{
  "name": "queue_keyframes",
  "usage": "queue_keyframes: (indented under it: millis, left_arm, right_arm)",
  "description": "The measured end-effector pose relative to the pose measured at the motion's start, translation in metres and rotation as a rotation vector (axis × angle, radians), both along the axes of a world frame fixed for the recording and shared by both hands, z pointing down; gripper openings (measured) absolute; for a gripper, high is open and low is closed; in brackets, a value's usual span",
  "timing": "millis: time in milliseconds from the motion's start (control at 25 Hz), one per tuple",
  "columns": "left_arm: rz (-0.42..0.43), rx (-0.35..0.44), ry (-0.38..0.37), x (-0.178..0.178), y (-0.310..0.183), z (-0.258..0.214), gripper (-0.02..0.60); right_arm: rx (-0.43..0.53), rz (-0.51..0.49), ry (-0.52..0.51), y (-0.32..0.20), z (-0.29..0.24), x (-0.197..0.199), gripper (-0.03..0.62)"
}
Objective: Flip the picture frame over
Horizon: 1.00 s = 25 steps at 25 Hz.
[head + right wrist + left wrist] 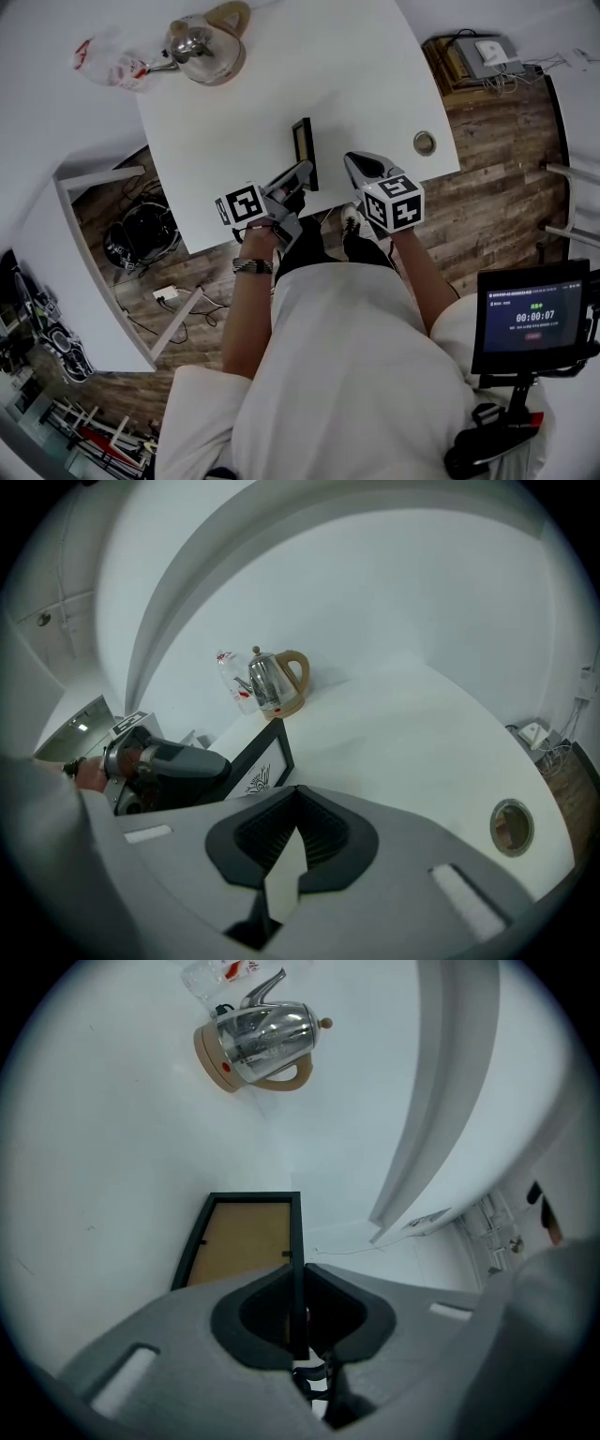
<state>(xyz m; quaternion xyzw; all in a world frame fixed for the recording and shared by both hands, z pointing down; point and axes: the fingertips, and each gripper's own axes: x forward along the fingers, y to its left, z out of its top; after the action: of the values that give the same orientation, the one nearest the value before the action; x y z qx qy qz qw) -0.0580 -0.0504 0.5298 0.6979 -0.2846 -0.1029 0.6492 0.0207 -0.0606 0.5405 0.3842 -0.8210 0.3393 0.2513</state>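
L hand-held gripper (298,1283) is pinching the near edge of the picture frame (246,1241), which is standing on edge on the white surface (281,75), brown back facing left. Best bet: lowering it slowly w/ the bottom edge pivoting (no dropping). R hand-held gripper (298,799) is hovering just beside, jaws pressed together, empty. Both forearms are reaching fwd.
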Motion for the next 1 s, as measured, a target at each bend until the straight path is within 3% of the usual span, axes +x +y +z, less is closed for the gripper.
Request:
queue_keyframes:
  millis: [240, 440, 760, 1000]
  left_arm:
    - [-0.03, 0.003, 0.054, -0.008, 0.001, -0.002, 0.043]
    - [-0.046, -0.004, 0.19, 0.002, 0.001, -0.018, 0.043]
    - [-0.017, -0.008, 0.26, 0.026, -0.002, -0.013, 0.043]
    - [-0.059, -0.031, 0.291, 0.02, 0.004, -0.004, 0.043]
  right_arm:
    - [0.0, -0.022, 0.002, 0.001, 0.0, -0.007, 0.002]
    - [0.002, -0.027, 0.008, 0.0, 0.0, -0.007, 0.003]
    - [-0.003, -0.007, 0.029, 0.0, 0.006, 0.007, 0.003]
    - [-0.009, -0.004, 0.036, 0.003, 0.008, 0.01, 0.002]
